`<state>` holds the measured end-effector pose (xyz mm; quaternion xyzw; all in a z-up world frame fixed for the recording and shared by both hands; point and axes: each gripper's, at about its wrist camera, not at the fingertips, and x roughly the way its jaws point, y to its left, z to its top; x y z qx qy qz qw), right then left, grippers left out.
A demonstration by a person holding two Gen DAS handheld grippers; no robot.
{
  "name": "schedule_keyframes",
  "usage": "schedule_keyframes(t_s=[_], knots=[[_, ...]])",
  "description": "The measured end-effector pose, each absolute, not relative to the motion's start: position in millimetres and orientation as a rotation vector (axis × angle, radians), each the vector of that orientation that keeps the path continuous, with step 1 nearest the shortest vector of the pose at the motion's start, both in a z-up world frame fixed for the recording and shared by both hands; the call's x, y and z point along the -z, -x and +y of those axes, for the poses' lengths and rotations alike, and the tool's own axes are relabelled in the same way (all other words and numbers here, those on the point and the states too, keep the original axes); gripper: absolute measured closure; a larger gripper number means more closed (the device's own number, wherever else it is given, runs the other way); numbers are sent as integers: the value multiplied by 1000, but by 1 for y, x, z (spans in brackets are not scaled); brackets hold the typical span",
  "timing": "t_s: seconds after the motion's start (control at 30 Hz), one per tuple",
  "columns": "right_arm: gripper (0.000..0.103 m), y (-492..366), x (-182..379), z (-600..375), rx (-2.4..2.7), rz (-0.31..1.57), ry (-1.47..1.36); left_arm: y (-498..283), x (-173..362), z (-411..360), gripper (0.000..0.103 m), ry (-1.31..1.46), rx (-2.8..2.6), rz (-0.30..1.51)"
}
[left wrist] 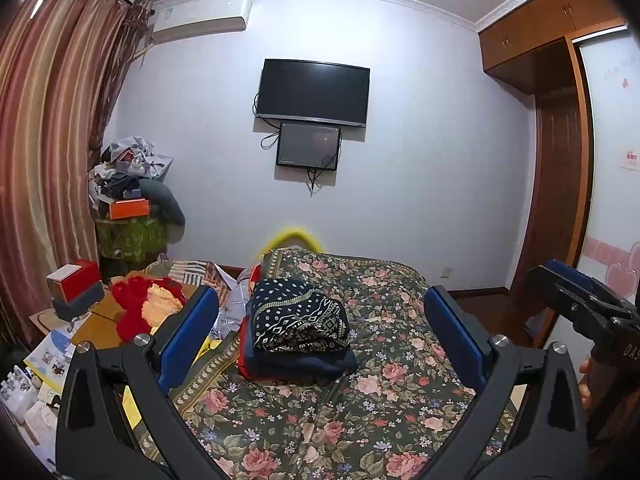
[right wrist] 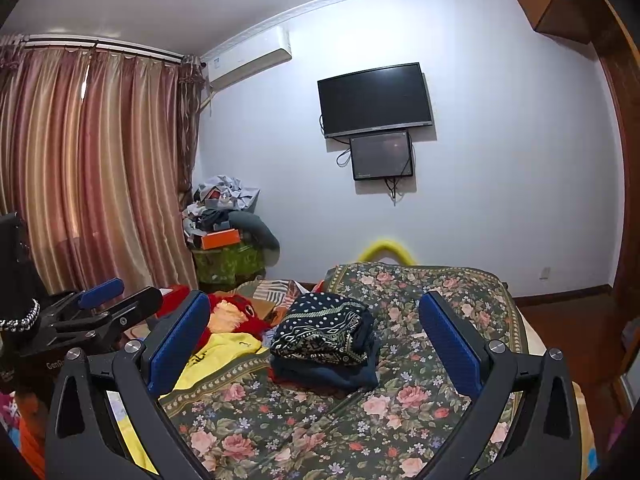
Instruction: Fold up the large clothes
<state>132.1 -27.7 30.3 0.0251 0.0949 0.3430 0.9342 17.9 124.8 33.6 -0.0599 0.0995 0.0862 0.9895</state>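
Nearest, both tools held above the floral bedspread (left wrist: 360, 420), neither touching cloth. Left gripper (left wrist: 320, 336) spread wide, blue pads (left wrist: 188, 332) well apart, nothing between them. Right gripper (right wrist: 316, 340) equally wide, likewise empty; also glimpsed off to the side in the left view, hand on its handle.

Further out, a stack of folded clothes (left wrist: 298, 334) resting on the bedspread: patterned navy piece on top, plain dark garment and something red beneath. Beside the stack, toward the bed's left edge, a loose yellow garment (right wrist: 224, 356) and a red plush toy (left wrist: 140, 308). Far wall carries a dark television (left wrist: 313, 92).

Judged risks: reaching for the yellow garment could catch the bedspread along with it, since it lies partly tucked at the edge; a careless sweep past the stack could topple the top fold, which already sits slightly askew; dragging cloth across could pull the toy along
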Motion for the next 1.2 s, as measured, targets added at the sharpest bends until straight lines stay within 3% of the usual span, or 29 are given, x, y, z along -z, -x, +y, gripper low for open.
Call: schedule_keyframes(t_s=[1.2], knots=[[0,-138,-26,-25,-672,221,-59,-29,-23,139,0,211,-113,247]])
